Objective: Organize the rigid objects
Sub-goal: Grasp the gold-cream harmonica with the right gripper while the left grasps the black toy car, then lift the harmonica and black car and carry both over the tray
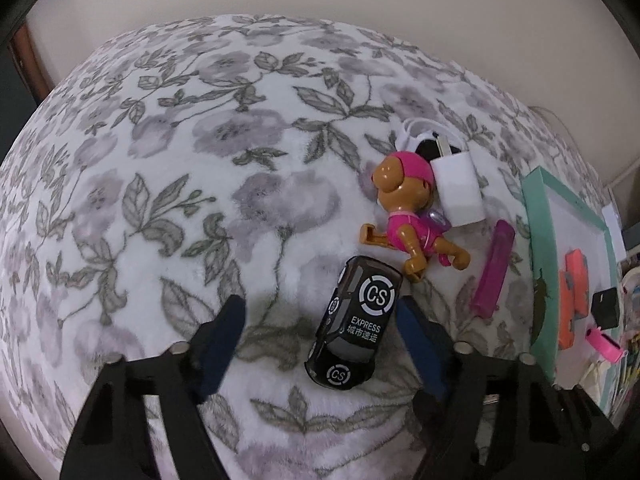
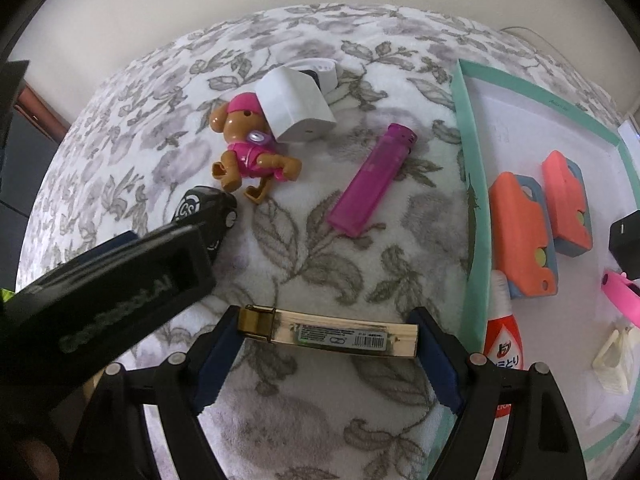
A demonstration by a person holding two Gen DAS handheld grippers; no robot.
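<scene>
Toy car (image 1: 352, 330), black, marked "CS EXPRESS", lies on the floral blanket (image 1: 168, 168) between the fingers of the left tongs (image 1: 320, 344). It sits nearer the right finger (image 1: 416, 340), close against it; contact cannot be told. A clear gap separates it from the left finger (image 1: 222, 340). Left tongs stand wide and hold nothing.

Beyond the left tongs, right of the car: toy dog (image 1: 408, 208) in pink, lying on its side, one foot just beside the car's far end. White charger block (image 1: 456, 188) touches the dog's head. Purple lighter (image 1: 492, 268) lies further right, near the teal tray (image 1: 540, 216).

Right tongs (image 2: 328, 340) hold a gold lighter (image 2: 328, 332) end to end; both blue pads touch its ends, so the tongs are spread wide but gripping. The lighter's label faces up.

In the right wrist view the body of the left tongs (image 2: 120, 280) crosses at the left, over the car. Ahead of the right tongs lies the purple lighter. To their right, the tray wall stands just beside the right finger (image 2: 440, 360). In the tray: two orange-and-blue blocks (image 2: 524, 232), a red-and-white bottle (image 2: 502, 340), a black cube (image 2: 626, 236), a pink piece (image 2: 624, 296).
</scene>
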